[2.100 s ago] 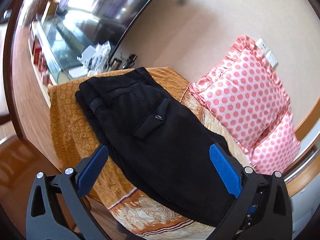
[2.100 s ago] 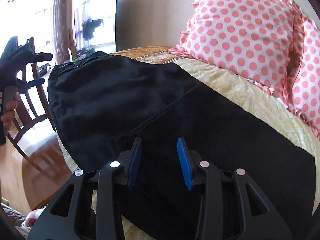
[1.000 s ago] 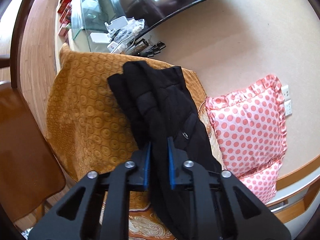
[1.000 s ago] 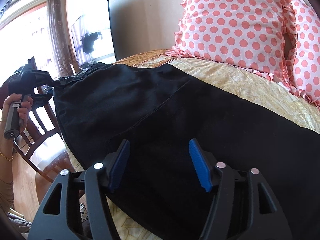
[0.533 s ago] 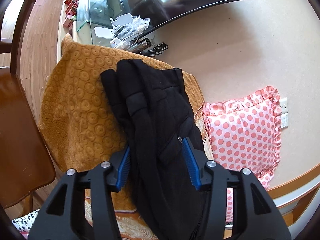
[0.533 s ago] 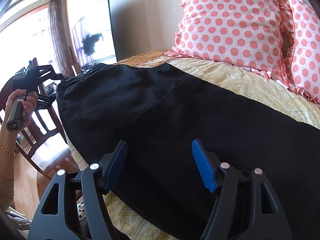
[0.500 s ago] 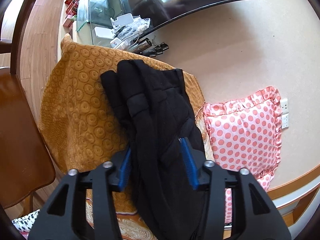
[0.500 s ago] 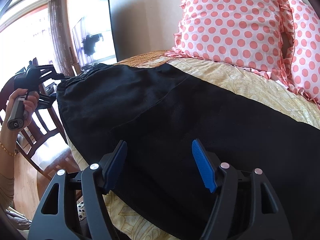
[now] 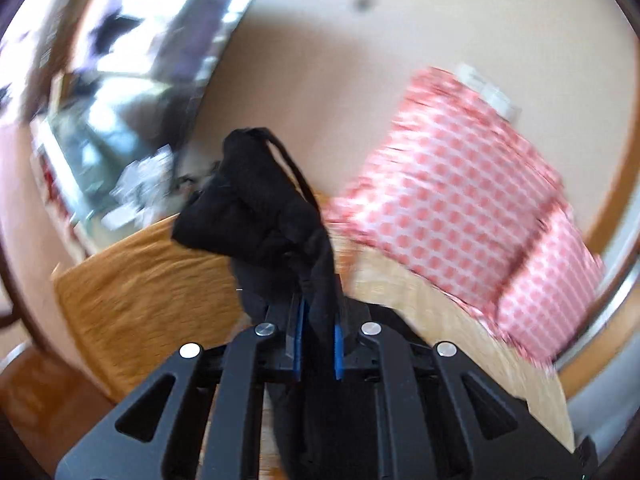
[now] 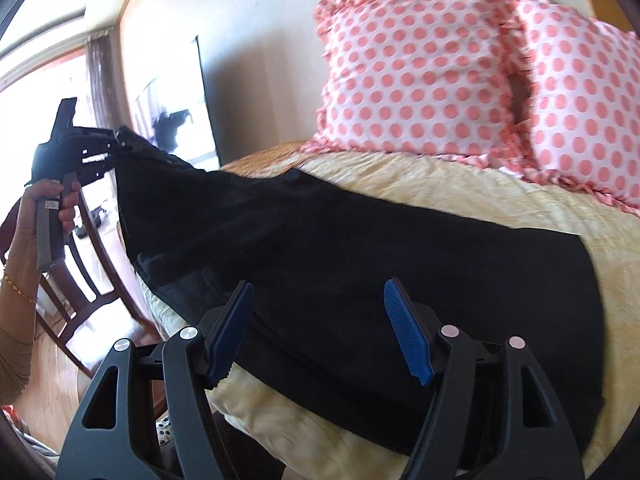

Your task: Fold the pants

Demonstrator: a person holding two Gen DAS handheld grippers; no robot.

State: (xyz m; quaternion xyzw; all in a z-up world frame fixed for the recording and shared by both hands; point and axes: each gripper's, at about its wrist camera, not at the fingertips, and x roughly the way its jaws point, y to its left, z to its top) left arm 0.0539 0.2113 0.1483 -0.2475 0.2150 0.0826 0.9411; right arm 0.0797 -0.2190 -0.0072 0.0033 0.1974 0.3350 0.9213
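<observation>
My left tongs (image 9: pixel 317 334) pinch the waist end of the black pants (image 10: pixel 360 248) lifted off the bed (image 10: pixel 520 200), my right tongs (image 10: pixel 320 332) gape empty above them, so the thick bunched cloth may slip out.

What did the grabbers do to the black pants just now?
The left gripper closed on the pants at the waist end and lifted that end off the bed. The right gripper stayed open over the legs, which still lie flat.
</observation>
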